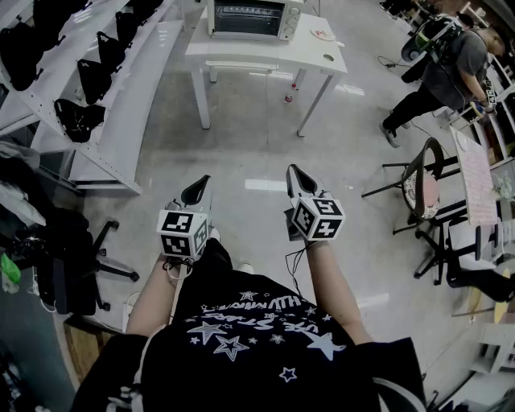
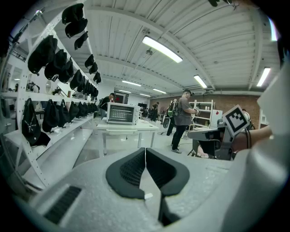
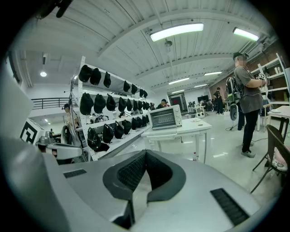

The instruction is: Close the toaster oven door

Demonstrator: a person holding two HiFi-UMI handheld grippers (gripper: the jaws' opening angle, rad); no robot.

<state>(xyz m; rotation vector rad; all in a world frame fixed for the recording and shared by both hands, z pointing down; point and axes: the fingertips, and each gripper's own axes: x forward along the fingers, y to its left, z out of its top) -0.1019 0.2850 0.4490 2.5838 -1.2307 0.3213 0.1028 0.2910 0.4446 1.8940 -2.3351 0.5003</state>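
The white toaster oven (image 1: 248, 18) stands on a white table (image 1: 315, 50) at the far end of the floor, its glass door upright against the front. It also shows in the left gripper view as the toaster oven (image 2: 121, 113) and in the right gripper view as the toaster oven (image 3: 165, 117), several steps off. My left gripper (image 1: 195, 191) and right gripper (image 1: 299, 179) hang side by side in front of my body, well short of the table. In the gripper views the left gripper (image 2: 145, 149) and right gripper (image 3: 146, 152) have their black pads pressed together with nothing between them.
White shelving with black bags (image 1: 79, 76) runs along the left. A small bottle (image 1: 290, 98) stands on the floor under the table. A person (image 1: 451, 60) stands at the far right near chairs (image 1: 425, 187). A black office chair (image 1: 80, 269) sits at my left.
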